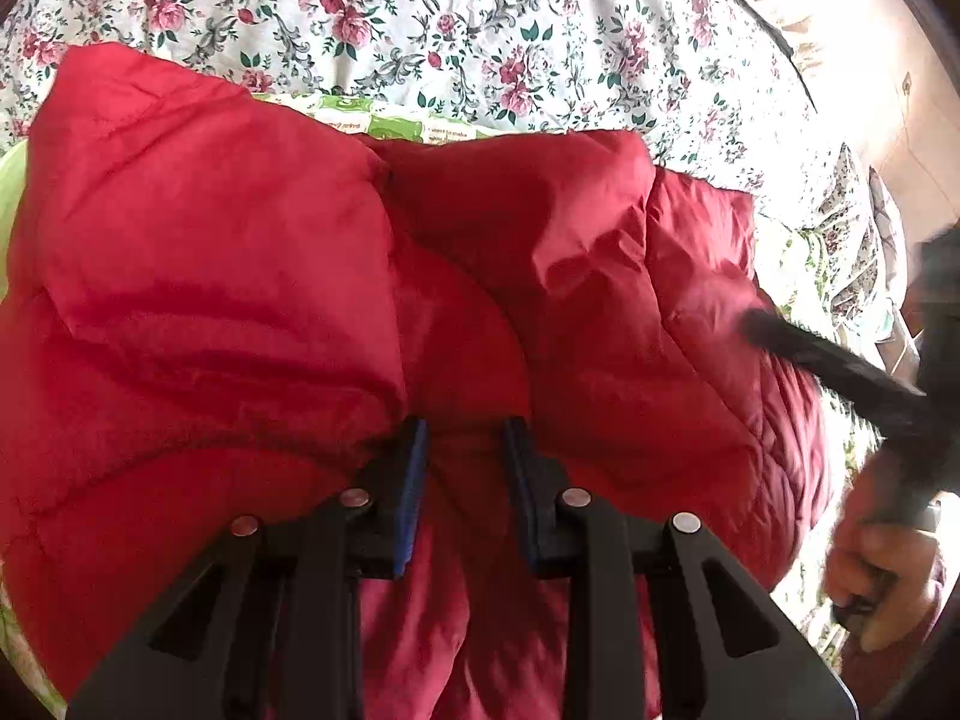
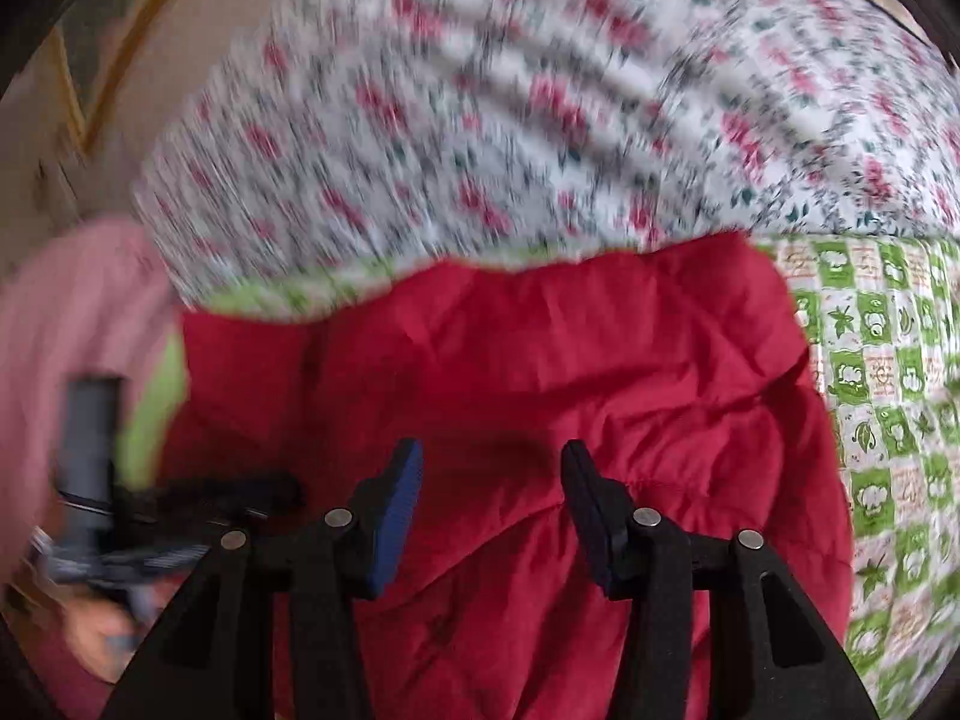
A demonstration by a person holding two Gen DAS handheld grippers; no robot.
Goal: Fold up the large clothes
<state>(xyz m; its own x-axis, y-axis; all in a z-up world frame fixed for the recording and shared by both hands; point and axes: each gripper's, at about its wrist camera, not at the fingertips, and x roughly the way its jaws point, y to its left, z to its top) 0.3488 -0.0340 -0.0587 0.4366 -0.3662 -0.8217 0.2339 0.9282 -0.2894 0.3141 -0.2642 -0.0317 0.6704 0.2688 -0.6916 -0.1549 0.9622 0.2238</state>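
A red padded jacket lies bunched on the bed and fills most of both views. My left gripper is shut on a raised fold of the red jacket, and the fabric fills the narrow gap between its blue pads. My right gripper hovers open above the jacket, with nothing between its fingers. In the left wrist view the right gripper is a blurred black shape over the jacket's right edge, a hand beneath it. The left gripper shows blurred at the left of the right wrist view.
A floral bedsheet covers the bed behind the jacket. A green and white checked cloth lies under the jacket and sticks out on its right. A pink sleeve is at the left edge. The bed edge and floor lie at the right.
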